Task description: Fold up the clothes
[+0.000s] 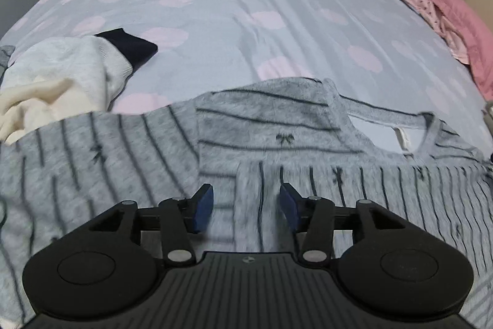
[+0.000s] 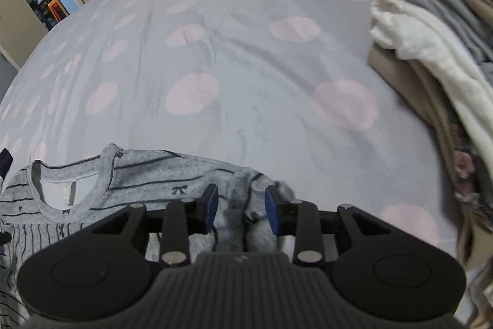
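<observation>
**Both grippers over a half-folded striped top**

Directly under the left gripper [image 1: 246, 207] lies the grey striped top [image 1: 277, 144], spread flat on the bed. The jaws stand partly apart with a folded-in strip of the fabric, apparently a sleeve, running between them; the blue pads do not seem to press it, so I read this as a let-go, not a grip. That strip lies along the gripper's pointing line, laid over the body of the top, which suggests it was placed there to narrow the garment.

Under the right gripper [image 2: 242, 207] a bunched end of the same top, likely the other sleeve or shoulder, sits between jaws that are moderately apart and clear of the cloth on both sides. It looks loosely heaped, so it probably needs flattening.

The top's long axis runs across both views, from the left gripper's left to its right. Its neckline [image 1: 397, 133] is ahead and to the right of the left gripper, and ahead and to the left of the right one, so the collar end lies between the two hands and the hem trails off to the left.

Farther ahead is the spotted bedsheet [image 1: 231, 5]. Ahead-left of the left gripper rests a cream garment with a dark cuff [image 1: 74, 73]; far ahead-right, pink clothes [image 1: 443, 8]. To the right of the right gripper sits a pile of clothes [image 2: 431, 45], probably waiting their turn.
</observation>
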Action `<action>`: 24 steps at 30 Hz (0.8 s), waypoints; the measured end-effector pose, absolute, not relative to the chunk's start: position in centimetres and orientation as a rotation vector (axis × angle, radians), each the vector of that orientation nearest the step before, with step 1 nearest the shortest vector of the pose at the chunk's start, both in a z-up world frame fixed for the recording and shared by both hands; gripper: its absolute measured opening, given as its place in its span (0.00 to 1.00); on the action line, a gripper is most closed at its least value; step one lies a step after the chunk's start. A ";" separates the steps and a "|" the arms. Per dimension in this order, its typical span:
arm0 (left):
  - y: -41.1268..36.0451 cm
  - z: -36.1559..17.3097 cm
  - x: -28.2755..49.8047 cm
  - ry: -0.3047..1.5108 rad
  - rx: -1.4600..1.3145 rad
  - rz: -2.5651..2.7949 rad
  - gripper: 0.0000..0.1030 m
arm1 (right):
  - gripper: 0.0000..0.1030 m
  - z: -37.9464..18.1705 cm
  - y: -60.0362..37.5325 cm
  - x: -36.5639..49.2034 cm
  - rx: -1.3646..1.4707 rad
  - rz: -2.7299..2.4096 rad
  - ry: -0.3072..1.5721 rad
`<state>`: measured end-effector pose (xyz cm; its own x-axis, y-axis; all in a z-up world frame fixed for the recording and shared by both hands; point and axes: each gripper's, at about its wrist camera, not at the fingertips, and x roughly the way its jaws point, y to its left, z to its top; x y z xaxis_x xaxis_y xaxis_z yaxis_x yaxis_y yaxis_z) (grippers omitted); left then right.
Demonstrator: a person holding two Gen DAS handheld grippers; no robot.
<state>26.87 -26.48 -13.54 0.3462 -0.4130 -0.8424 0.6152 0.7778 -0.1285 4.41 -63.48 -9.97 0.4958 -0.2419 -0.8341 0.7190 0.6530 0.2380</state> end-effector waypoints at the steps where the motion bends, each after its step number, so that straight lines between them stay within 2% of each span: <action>1: -25.8 -13.5 26.5 1.032 0.209 -0.688 0.48 | 0.35 -9.8 -63.4 3.9 0.627 -0.629 0.870; 7: -23.5 -14.0 23.6 1.086 0.174 -0.769 0.49 | 0.39 -9.5 -61.8 1.1 0.633 -0.604 0.957; 11: -23.6 -15.0 21.7 1.067 0.237 -0.780 0.35 | 0.39 -9.6 -59.8 -0.7 0.639 -0.557 1.050; 18: -23.5 -14.4 20.5 1.046 0.286 -0.741 0.34 | 0.39 -10.0 -55.3 -2.8 0.639 -0.493 1.123; 19: -23.2 -14.1 20.4 1.050 0.291 -0.738 0.34 | 0.35 -10.1 -54.9 -3.0 0.621 -0.487 1.134; 21: -22.7 -13.6 20.1 1.056 0.300 -0.732 0.35 | 0.23 -10.8 -54.4 -3.2 0.593 -0.498 1.167; 22: -22.4 -13.4 19.9 1.058 0.305 -0.728 0.35 | 0.12 -11.2 -54.3 -3.4 0.584 -0.503 1.181; 24: -21.6 -12.6 19.7 1.053 0.317 -0.714 0.35 | 0.11 -11.8 -54.4 -3.7 0.589 -0.514 1.182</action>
